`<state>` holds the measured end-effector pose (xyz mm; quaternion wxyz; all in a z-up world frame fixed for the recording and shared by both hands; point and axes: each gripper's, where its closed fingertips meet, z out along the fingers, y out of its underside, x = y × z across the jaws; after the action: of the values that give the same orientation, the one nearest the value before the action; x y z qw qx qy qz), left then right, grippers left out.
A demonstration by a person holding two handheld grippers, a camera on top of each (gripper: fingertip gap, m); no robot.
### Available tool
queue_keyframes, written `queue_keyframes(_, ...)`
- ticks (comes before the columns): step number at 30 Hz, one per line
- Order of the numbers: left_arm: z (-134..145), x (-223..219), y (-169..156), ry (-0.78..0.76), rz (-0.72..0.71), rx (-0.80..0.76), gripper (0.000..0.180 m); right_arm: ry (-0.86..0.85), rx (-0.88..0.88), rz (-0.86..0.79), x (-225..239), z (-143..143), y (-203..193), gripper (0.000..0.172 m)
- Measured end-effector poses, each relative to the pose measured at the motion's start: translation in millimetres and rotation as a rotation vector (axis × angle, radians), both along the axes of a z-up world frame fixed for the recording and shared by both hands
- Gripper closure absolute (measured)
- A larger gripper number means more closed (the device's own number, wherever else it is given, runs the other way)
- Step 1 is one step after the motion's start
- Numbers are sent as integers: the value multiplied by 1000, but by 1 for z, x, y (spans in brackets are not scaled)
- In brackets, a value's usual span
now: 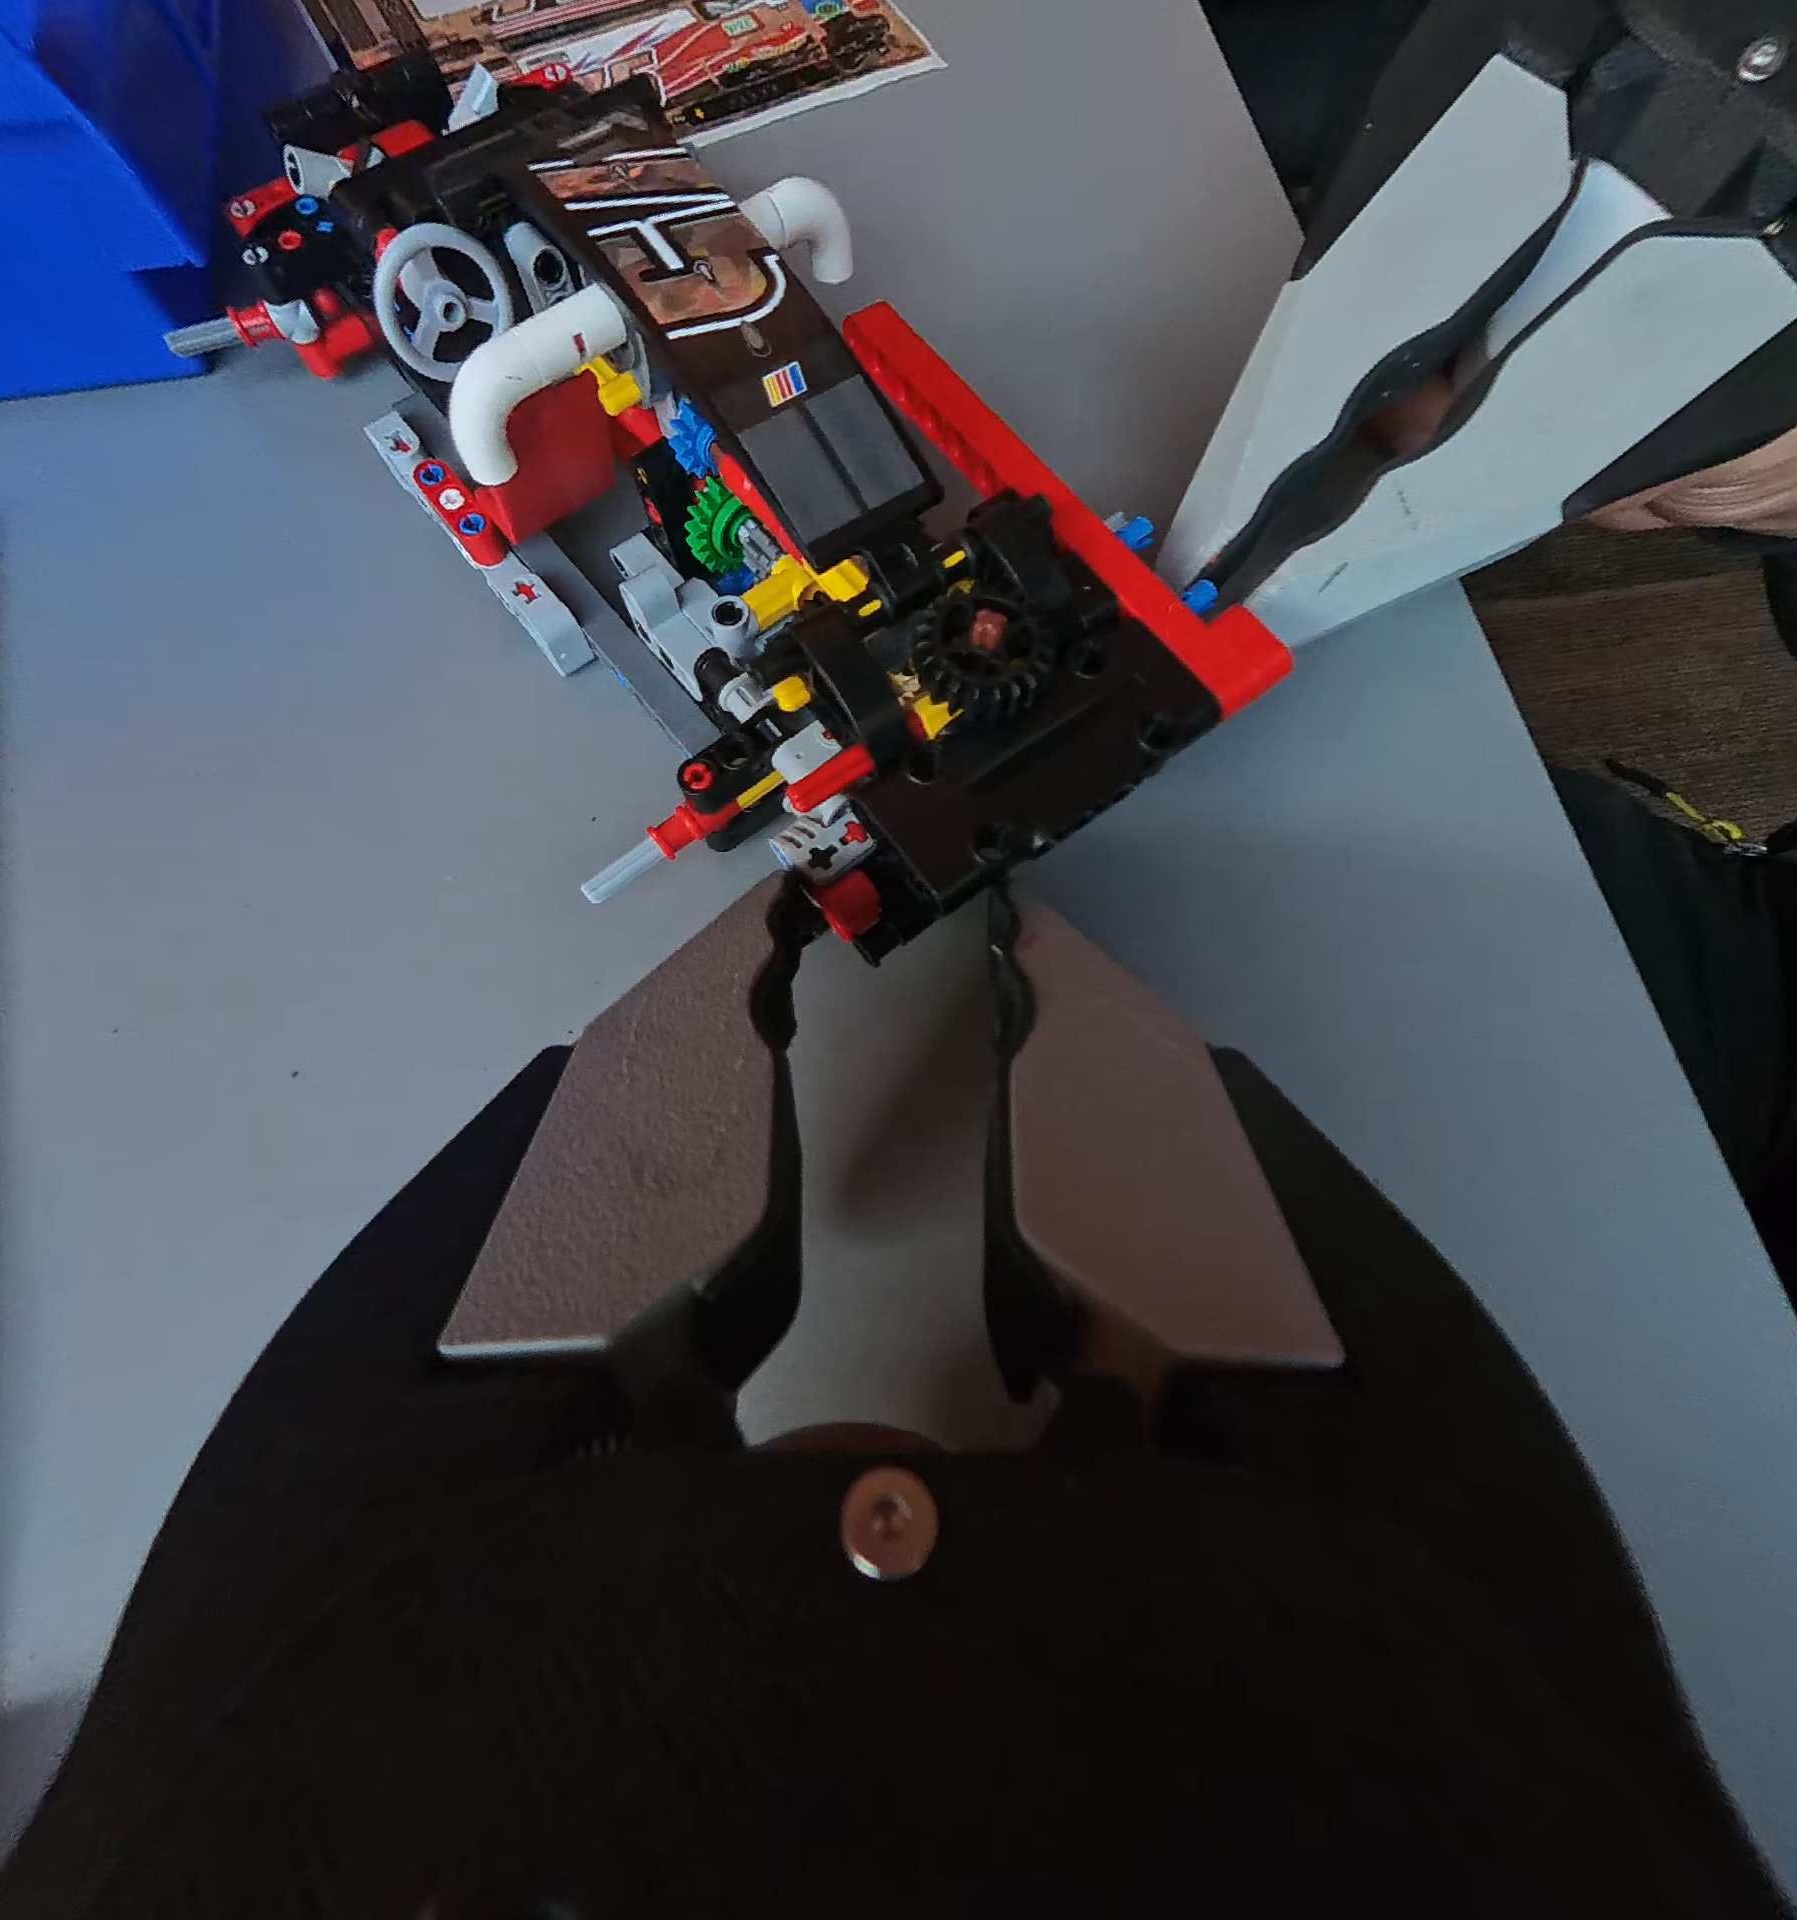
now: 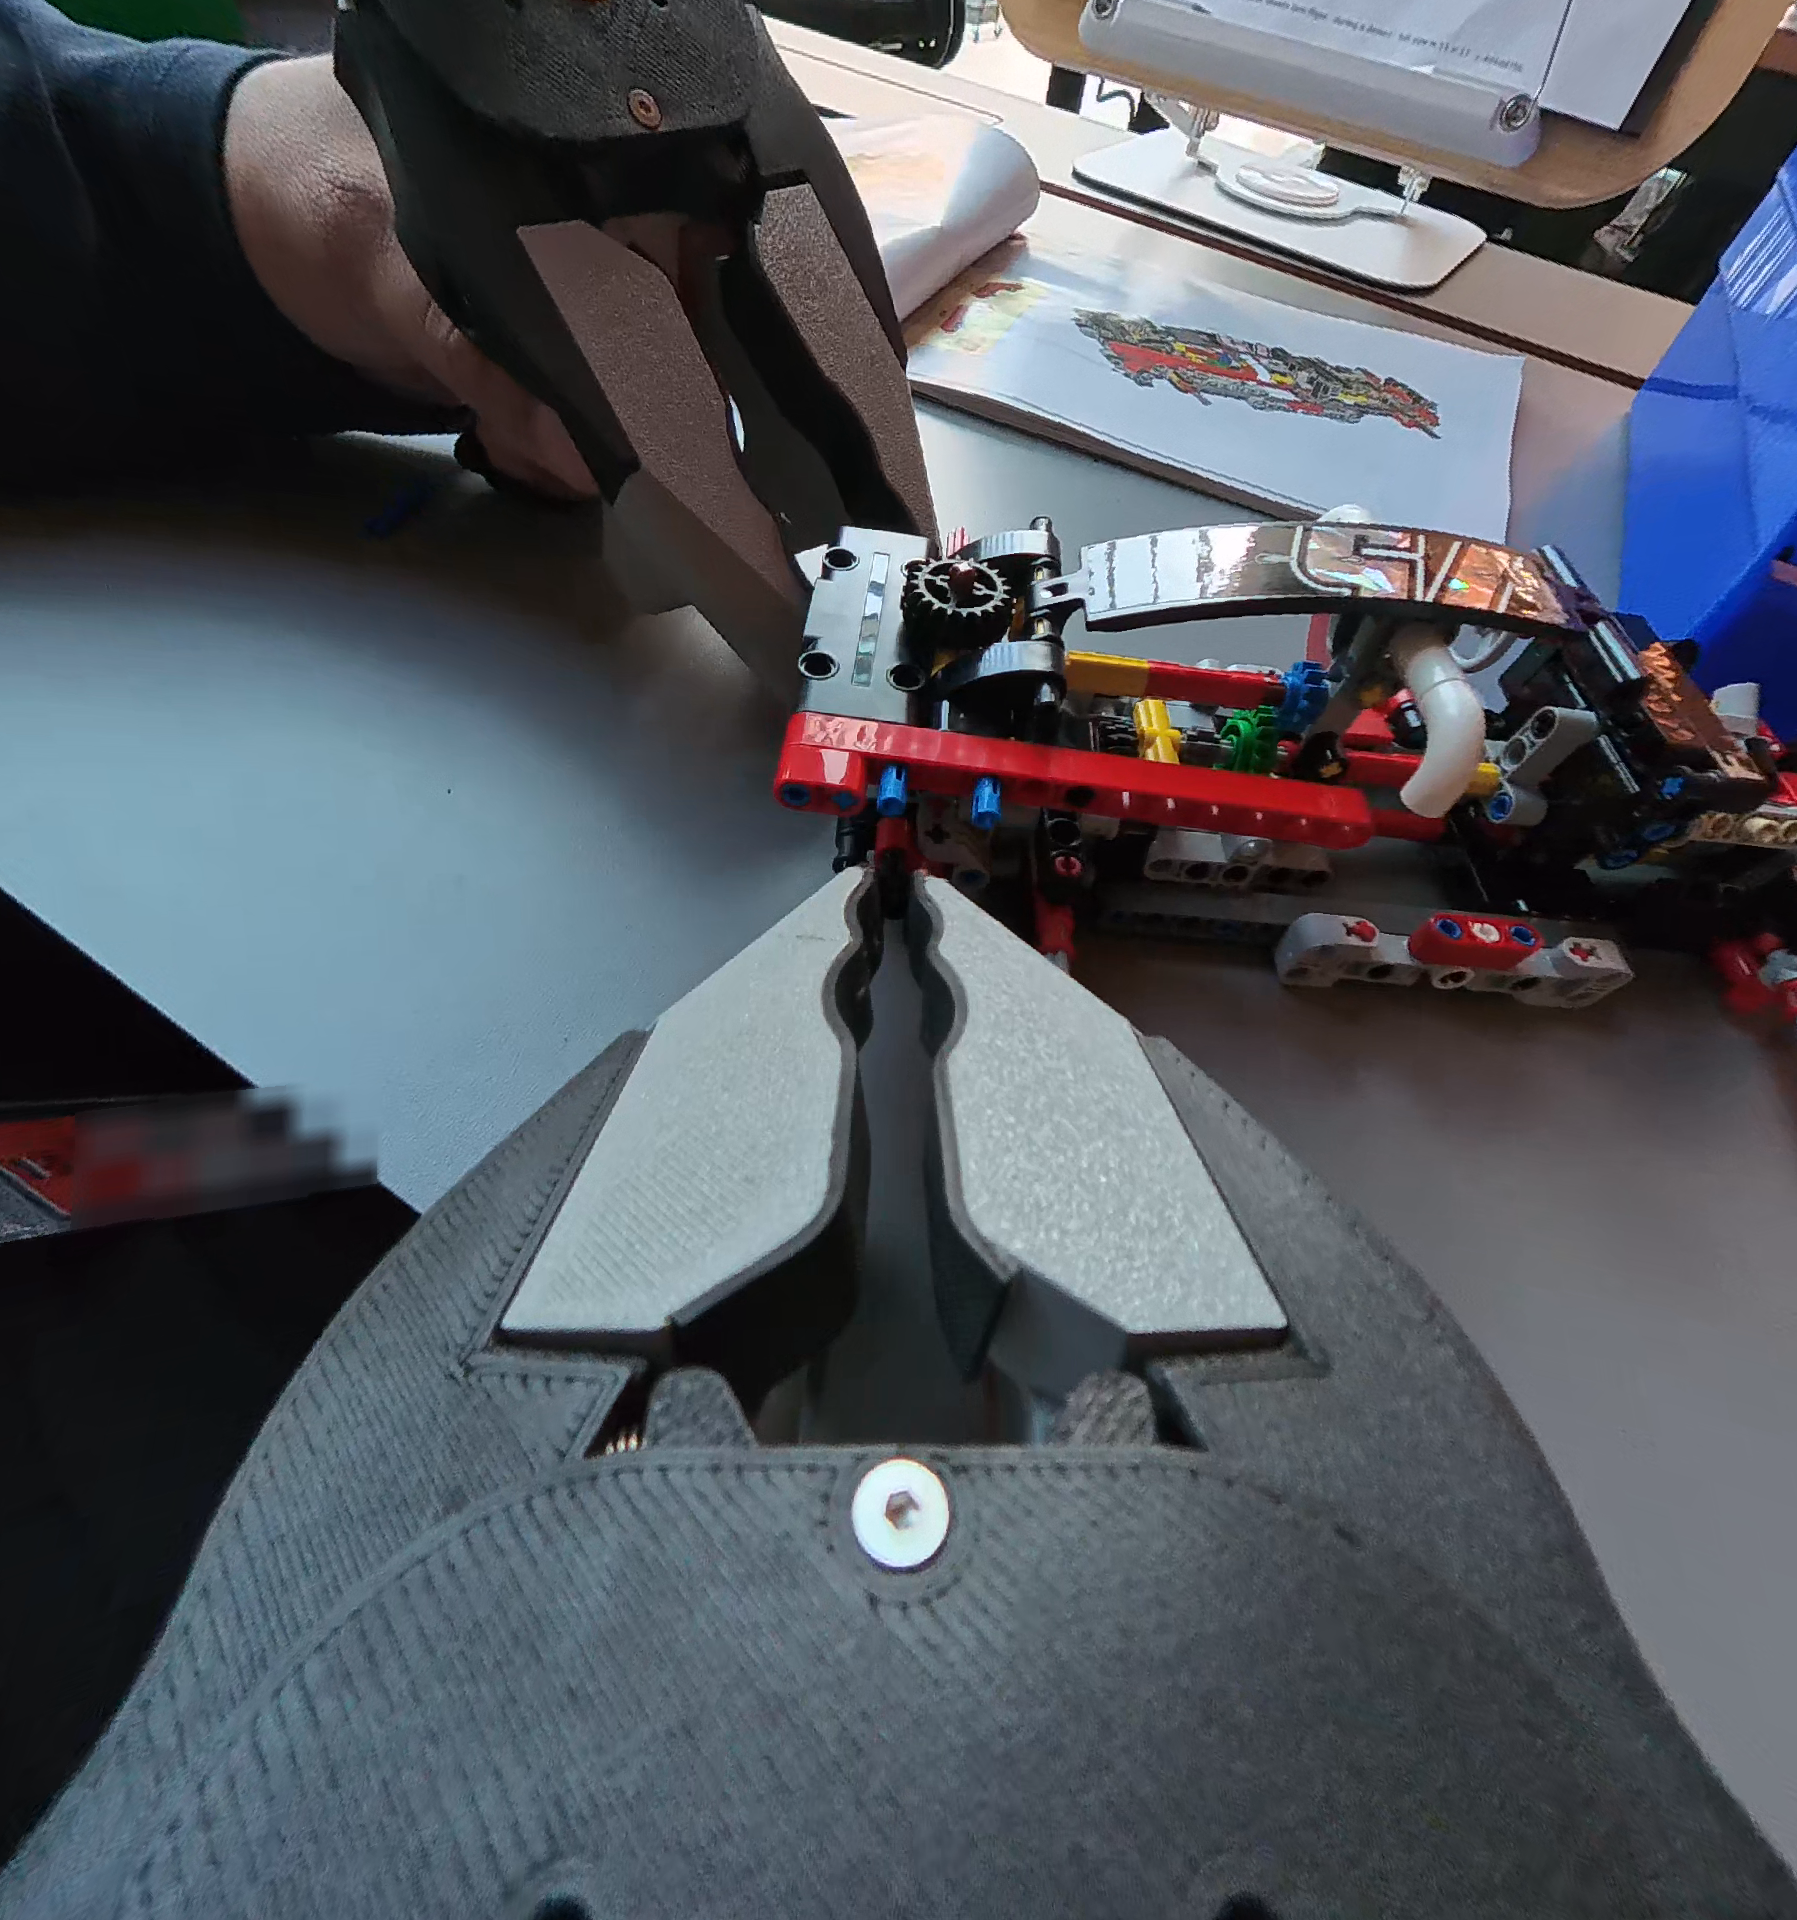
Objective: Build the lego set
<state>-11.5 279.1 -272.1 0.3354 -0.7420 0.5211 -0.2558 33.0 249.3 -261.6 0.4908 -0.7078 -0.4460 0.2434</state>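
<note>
- One brick-built model [image 1: 769, 447] lies on the grey worktop [image 1: 250, 831], between a blue bin [image 1: 21, 208] and the worktop's near edge, with a printed sheet [image 2: 1237, 384] beyond it
- It is judged light and stiff, yet press-fitted, so small parts may pop off
- A hold is best taken on the black frame [image 1: 1029, 769] or the red beam [image 2: 1081, 779], not on the green gear [image 1: 712, 525] or the white pipes [image 1: 520, 384]
- The left tool [image 1: 889, 904] is half closed about the frame's rear corner, both tips touching it
- The right tool [image 2: 889, 888] is all but closed, its tips set against the model's side just under the red beam; whether a small dark part is pinched cannot be told
</note>
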Motion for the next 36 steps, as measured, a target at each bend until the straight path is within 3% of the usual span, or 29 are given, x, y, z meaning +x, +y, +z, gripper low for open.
queue_keyframes(19,-1,0,2,7,16,6,150,-79,115,-27,-1,1,1,170)
queue_keyframes(36,-1,-1,4,4,26,2,150,-55,81,-33,-2,0,1,170)
